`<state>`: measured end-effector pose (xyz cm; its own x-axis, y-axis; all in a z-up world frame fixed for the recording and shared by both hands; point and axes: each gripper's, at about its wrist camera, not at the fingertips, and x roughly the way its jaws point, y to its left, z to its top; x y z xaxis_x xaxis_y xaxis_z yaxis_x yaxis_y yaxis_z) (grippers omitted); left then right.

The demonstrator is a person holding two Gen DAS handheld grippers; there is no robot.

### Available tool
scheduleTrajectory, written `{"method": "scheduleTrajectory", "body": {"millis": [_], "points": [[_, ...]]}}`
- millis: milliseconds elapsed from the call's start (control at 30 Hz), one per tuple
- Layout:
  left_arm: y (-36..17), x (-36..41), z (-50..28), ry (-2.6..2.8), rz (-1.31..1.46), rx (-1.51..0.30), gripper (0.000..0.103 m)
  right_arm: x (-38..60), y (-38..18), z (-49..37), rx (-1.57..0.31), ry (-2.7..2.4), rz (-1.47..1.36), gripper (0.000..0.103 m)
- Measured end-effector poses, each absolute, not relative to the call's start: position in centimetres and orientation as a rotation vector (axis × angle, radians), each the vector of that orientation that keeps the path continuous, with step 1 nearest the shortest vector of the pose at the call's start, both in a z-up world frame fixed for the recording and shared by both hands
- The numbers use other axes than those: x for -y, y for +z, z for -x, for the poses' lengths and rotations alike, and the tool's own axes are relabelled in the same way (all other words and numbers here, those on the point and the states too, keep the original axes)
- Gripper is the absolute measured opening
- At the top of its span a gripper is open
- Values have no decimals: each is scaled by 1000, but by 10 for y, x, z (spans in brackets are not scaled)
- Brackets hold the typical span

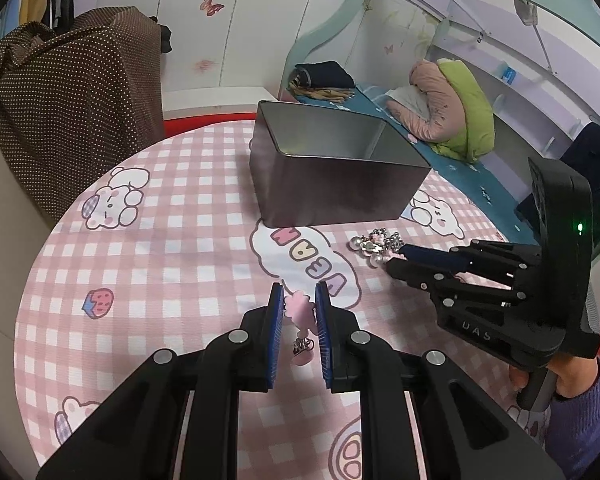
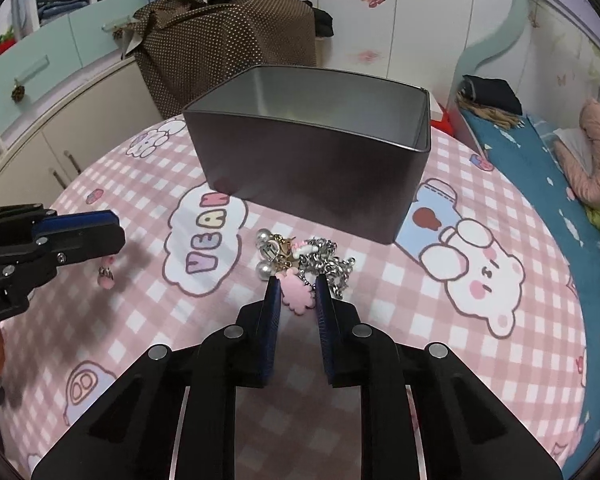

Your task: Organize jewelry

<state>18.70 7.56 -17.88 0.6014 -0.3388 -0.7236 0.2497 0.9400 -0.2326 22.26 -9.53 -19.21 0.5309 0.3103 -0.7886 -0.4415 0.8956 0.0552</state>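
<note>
On the left, a small pink charm [image 1: 299, 308] is held between the blue pads of the left hand-held gripper [image 1: 299, 295], narrowed onto it, its little pendant dangling clear above the checked cloth of the bench [image 1: 148, 264]. In the middle, the open metal tin [image 2: 312, 160] is seen standing upright, just beyond the jewelry. To the right, the right hand-held gripper [image 2: 296, 282] is set part-open around a pink scalloped charm [image 2: 297, 295] at the near edge of the tangled pile of pearls and chain [image 2: 300, 258]; a firm grip cannot be confirmed. A clean lift is judged best, so chains are not dragged.
</note>
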Motion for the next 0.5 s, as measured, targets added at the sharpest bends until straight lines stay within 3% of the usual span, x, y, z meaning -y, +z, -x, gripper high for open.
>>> {"method": "scheduleTrajectory", "body": {"millis": [500], "points": [[-141, -58, -176, -422, 116, -784, 15, 132, -143, -189, -831, 428, 104, 18]]}}
